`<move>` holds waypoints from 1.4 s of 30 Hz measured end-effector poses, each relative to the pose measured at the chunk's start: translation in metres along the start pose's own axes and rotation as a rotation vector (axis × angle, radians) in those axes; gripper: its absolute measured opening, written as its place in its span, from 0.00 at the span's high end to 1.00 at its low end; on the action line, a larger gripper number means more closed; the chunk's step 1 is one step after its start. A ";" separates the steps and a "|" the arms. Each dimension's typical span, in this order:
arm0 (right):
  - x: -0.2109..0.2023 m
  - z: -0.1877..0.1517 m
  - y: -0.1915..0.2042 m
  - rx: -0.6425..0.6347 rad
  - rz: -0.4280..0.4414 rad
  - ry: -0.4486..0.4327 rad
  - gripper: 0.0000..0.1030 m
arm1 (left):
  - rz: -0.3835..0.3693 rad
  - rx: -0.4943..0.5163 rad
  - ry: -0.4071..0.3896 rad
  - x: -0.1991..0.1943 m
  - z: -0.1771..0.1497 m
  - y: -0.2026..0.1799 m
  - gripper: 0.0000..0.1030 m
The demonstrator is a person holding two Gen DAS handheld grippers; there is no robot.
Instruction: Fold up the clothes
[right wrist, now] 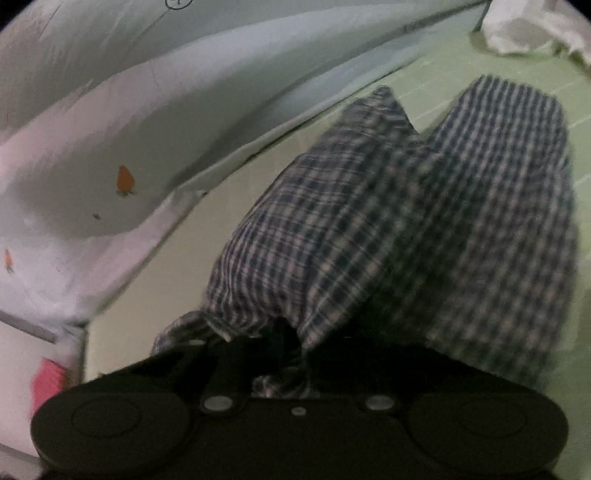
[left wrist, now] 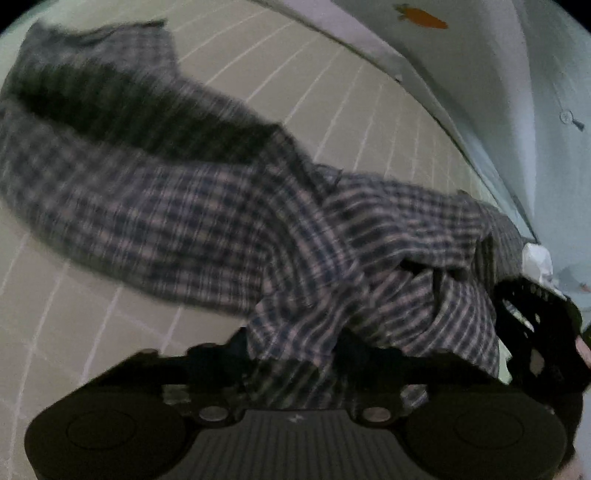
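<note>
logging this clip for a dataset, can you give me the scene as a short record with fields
garment: plaid shirt, dark blue and pale check, bunched and partly lifted
surface: pale green mat with white grid lines
left gripper: fingers hidden under the cloth, which drapes over them; looks shut on the cloth
right gripper: cloth bunched between its fingers; looks shut on it
backdrop: white sheet with orange carrot prints
other item: crumpled white cloth at the mat's far end
image quality: motion blur, dim

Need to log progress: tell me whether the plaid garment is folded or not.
Not folded: the plaid garment hangs bunched from both grippers, left gripper and right gripper.
</note>
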State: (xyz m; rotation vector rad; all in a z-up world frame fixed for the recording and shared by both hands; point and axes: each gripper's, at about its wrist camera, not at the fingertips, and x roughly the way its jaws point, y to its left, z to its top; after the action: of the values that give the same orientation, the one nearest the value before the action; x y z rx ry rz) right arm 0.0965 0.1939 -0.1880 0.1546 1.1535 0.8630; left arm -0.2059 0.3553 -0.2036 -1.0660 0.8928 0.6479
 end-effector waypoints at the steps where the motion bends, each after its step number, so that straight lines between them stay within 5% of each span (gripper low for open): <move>1: -0.005 -0.003 -0.003 -0.015 -0.022 -0.001 0.88 | 0.005 0.012 -0.002 0.003 0.002 -0.003 0.63; 7: -0.049 -0.030 -0.036 0.041 -0.136 -0.009 0.88 | 0.032 0.087 -0.060 0.022 0.038 -0.026 0.70; 14: -0.101 -0.112 -0.039 0.162 -0.245 0.048 0.88 | -0.010 0.152 -0.085 0.029 0.064 -0.044 0.71; 18: -0.107 -0.142 -0.013 0.091 -0.247 0.133 0.86 | -0.039 0.162 -0.107 0.013 0.061 -0.039 0.65; 19: -0.108 -0.144 -0.006 0.063 -0.254 0.137 0.86 | -0.046 0.165 -0.113 0.009 0.060 -0.038 0.55; 22: -0.119 -0.134 0.014 -0.071 -0.307 0.084 0.74 | -0.063 0.158 -0.148 -0.014 0.053 -0.026 0.32; 25: -0.130 -0.114 0.040 -0.230 -0.335 -0.022 0.46 | -0.041 0.117 -0.208 -0.050 0.036 0.002 0.18; 27: -0.130 -0.108 0.054 -0.319 -0.330 -0.081 0.16 | -0.012 0.082 -0.235 -0.070 0.025 0.023 0.15; 30: -0.126 -0.100 0.072 -0.432 -0.316 -0.151 0.13 | 0.039 0.017 -0.215 -0.084 0.006 0.056 0.14; 35: -0.098 -0.079 0.087 -0.509 -0.247 -0.144 0.08 | 0.055 -0.138 -0.112 -0.078 -0.022 0.105 0.13; 42: -0.068 -0.068 0.116 -0.681 -0.258 -0.159 0.08 | -0.004 -0.144 -0.039 -0.054 -0.025 0.105 0.13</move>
State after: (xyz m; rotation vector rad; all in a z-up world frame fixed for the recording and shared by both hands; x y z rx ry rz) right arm -0.0303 0.2059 -0.1071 -0.4678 0.6633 0.9472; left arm -0.3256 0.3678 -0.2097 -1.1794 0.8201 0.7360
